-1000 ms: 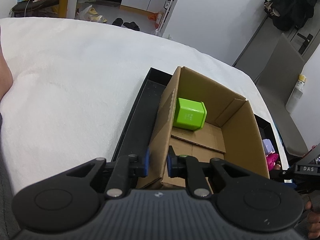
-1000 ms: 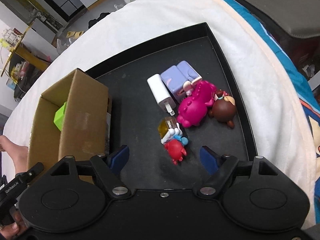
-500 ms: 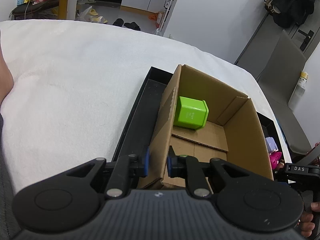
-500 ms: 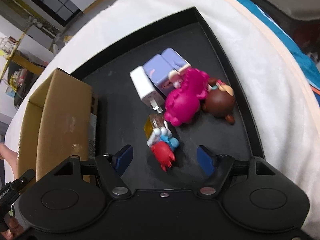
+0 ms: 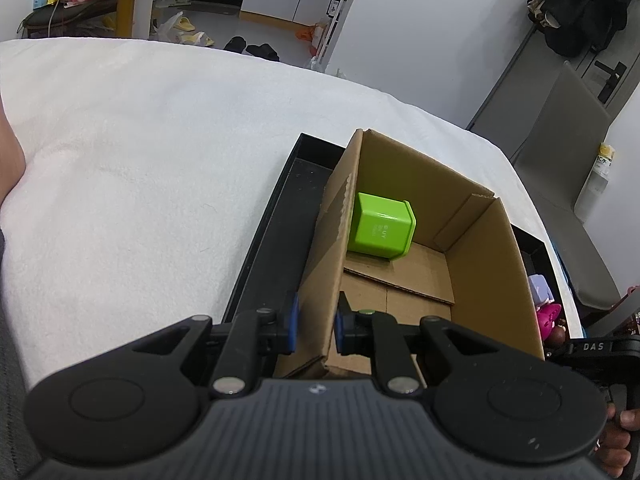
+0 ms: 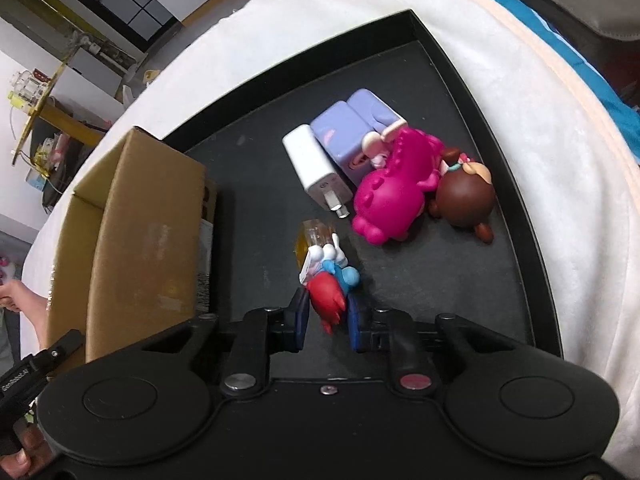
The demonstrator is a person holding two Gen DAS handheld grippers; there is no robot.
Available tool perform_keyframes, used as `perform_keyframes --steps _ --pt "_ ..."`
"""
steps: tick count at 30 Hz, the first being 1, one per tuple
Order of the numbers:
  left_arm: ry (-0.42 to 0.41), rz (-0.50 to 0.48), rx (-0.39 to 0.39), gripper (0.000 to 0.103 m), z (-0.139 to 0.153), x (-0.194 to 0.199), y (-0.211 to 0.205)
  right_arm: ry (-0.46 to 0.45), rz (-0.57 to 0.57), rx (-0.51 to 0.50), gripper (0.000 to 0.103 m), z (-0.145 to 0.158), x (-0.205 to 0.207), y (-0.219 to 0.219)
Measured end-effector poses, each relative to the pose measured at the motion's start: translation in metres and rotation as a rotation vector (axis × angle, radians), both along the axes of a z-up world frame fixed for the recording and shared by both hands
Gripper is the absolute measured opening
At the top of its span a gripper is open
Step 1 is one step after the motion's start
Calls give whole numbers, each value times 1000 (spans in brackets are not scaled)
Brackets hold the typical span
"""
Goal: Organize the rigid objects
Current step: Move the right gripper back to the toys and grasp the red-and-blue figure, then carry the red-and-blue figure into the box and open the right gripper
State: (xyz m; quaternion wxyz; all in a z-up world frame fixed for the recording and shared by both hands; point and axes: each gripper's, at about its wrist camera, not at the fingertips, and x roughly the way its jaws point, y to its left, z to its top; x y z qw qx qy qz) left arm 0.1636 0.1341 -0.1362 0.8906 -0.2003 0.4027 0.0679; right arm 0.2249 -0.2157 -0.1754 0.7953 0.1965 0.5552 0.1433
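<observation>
My left gripper [image 5: 316,320] is shut on the near left wall of the open cardboard box [image 5: 476,280], one pad outside and one inside. A green cube [image 5: 380,226] lies in the box against that wall. The box stands at the left end of a black tray [image 6: 440,280]. In the right wrist view my right gripper [image 6: 326,318] is closing low over the tray. A small red and blue figure [image 6: 330,288] lies between its blue pads, and both pads touch the red end. A clear yellow piece [image 6: 312,240] lies just beyond the figure.
Further along the tray lie a white charger [image 6: 316,168], a lilac block [image 6: 352,136], a magenta toy [image 6: 392,196] and a brown round-headed figure [image 6: 464,200], all bunched together. The tray rests on a white blanket [image 5: 140,160]. A grey chair [image 5: 568,140] stands beyond the bed.
The right gripper came down towards the red and blue figure and its jaws closed from wide apart onto it. The left gripper kept its hold on the box wall.
</observation>
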Motion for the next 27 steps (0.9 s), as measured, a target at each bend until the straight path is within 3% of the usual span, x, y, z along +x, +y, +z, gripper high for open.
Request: perform_keyframes --steps 10,27 --pt "-3 -4 -5 17 0 -2 1 -19 -10 29 19 17 -5 -2" --pt "-6 -10 29 16 1 -1 -6 -146 46 41 19 85 -7 26"
